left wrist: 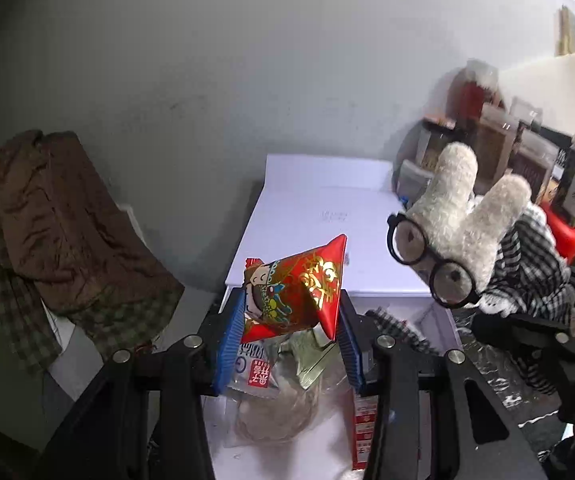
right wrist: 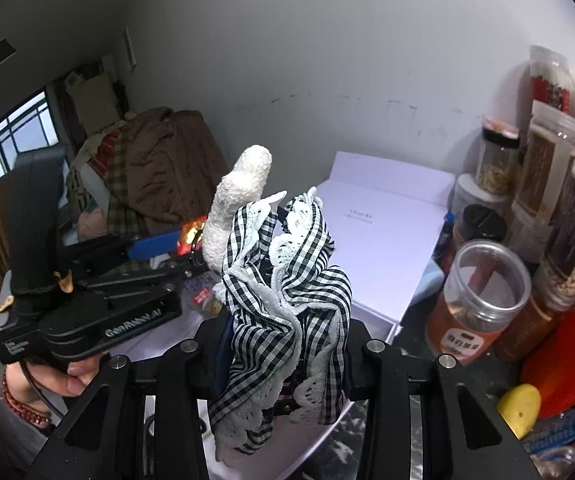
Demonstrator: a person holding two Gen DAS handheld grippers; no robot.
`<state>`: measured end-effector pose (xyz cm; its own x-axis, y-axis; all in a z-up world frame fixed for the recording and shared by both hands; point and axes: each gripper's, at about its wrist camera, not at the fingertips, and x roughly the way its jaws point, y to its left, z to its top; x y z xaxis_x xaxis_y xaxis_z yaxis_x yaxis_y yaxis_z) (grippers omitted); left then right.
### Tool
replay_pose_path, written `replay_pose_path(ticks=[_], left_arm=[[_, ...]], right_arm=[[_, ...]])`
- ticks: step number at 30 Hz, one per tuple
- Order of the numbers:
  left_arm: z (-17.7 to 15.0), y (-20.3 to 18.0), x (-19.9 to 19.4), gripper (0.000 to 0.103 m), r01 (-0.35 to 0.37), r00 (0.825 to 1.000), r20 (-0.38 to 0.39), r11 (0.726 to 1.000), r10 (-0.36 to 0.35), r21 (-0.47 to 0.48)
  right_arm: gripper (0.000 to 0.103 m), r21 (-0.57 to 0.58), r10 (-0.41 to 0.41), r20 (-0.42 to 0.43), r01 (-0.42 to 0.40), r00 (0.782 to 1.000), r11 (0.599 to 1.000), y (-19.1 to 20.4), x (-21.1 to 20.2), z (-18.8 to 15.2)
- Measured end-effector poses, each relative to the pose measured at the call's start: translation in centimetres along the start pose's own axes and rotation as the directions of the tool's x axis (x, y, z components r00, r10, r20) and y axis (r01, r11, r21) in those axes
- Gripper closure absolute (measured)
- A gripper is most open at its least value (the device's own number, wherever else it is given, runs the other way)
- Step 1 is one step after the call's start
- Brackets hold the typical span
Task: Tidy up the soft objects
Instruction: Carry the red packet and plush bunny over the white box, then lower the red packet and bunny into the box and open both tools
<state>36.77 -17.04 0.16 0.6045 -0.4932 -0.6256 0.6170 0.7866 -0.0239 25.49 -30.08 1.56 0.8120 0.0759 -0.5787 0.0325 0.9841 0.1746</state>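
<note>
My left gripper [left wrist: 289, 320] clamps a red pyramid-shaped packet [left wrist: 299, 288] above an open white box [left wrist: 327, 216]. My right gripper [right wrist: 283, 344] is clamped on a plush rabbit [right wrist: 239, 204] by its checked dress [right wrist: 287, 300], held beside the packet.

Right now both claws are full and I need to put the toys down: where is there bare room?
The flat white box lid is bare, bordered by the wall behind and the jars on its right. The open box under the left claw already holds packets. The jar corner is crowded, and the brown coat heaps the far left.
</note>
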Motion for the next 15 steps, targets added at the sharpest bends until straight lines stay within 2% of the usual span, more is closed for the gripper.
replay_pose_path(ticks=[8,15], left_arm=[[-1.6,-0.7,4.1,0.06,0.005,0.992,-0.129,1.0,-0.002,0.027],[-1.9,-0.6,5.3,0.06,-0.002,0.989,-0.151,1.0,0.006,0.028]], right_arm=[[0.062,-0.01,-0.006,-0.025,0.006,1.0,1.0,-0.2,1.9,-0.2],[0.062,0.004,0.013,-0.053,-0.013,0.999,1.0,-0.7,3.4,-0.1]])
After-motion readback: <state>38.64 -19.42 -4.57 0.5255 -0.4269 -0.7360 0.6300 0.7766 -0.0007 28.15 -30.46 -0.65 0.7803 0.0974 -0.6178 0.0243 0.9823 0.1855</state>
